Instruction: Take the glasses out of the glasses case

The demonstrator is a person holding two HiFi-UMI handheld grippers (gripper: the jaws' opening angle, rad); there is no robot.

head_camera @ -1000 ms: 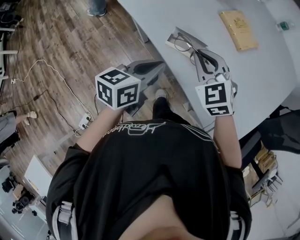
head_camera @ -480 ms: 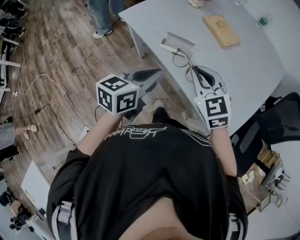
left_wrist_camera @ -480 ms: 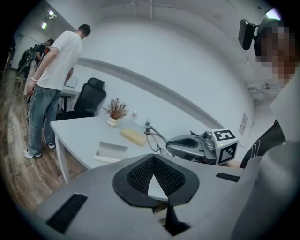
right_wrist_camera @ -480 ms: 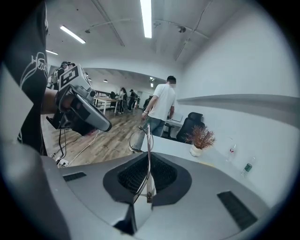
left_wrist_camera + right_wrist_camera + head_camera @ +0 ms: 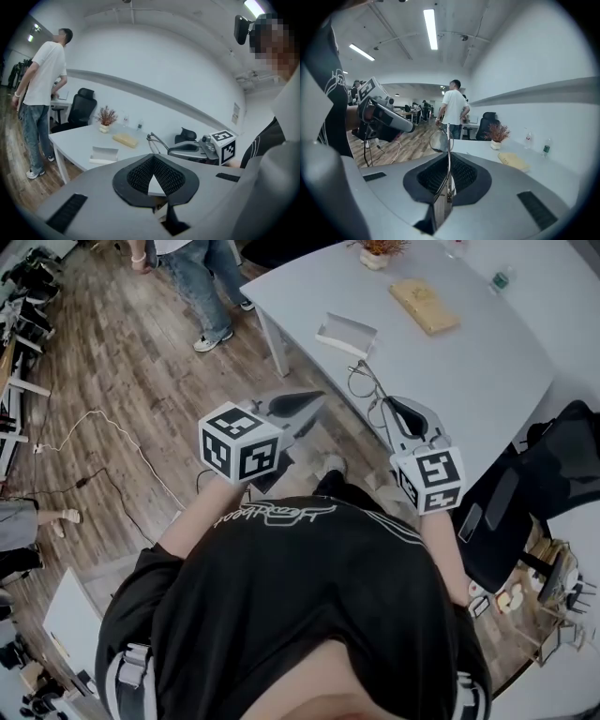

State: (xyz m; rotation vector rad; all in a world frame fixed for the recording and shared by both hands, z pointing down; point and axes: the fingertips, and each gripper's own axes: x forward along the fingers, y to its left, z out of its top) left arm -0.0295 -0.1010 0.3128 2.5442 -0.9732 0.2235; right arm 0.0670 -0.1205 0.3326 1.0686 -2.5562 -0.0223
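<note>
Handling: the thin wire-rimmed glasses (image 5: 364, 382) look light, springy and easy to bend, with lenses quick to smudge. I'd judge the metal frame the place to grip, never the glass.
Head view, glasses: out of the pale, open-looking glasses case (image 5: 347, 335), which lies on the grey worktop (image 5: 450, 371). They're held nearer the person, over the worktop's edge.
Head view, right hand-held gripper (image 5: 385, 406): pinching the frame.
Head view, left hand-held gripper (image 5: 312, 400): off the worktop, over the wooden floor (image 5: 122, 352), carrying nothing.
Left gripper view: the left hand-held gripper (image 5: 151, 159) has its pads pressed together with nothing between. The glasses (image 5: 154, 139) jut from the right one's tip.
Right gripper view: the right hand-held gripper (image 5: 448, 165) is clamped on a slim metal bar. One round lens (image 5: 439, 139) stands above the jaws.
</note>
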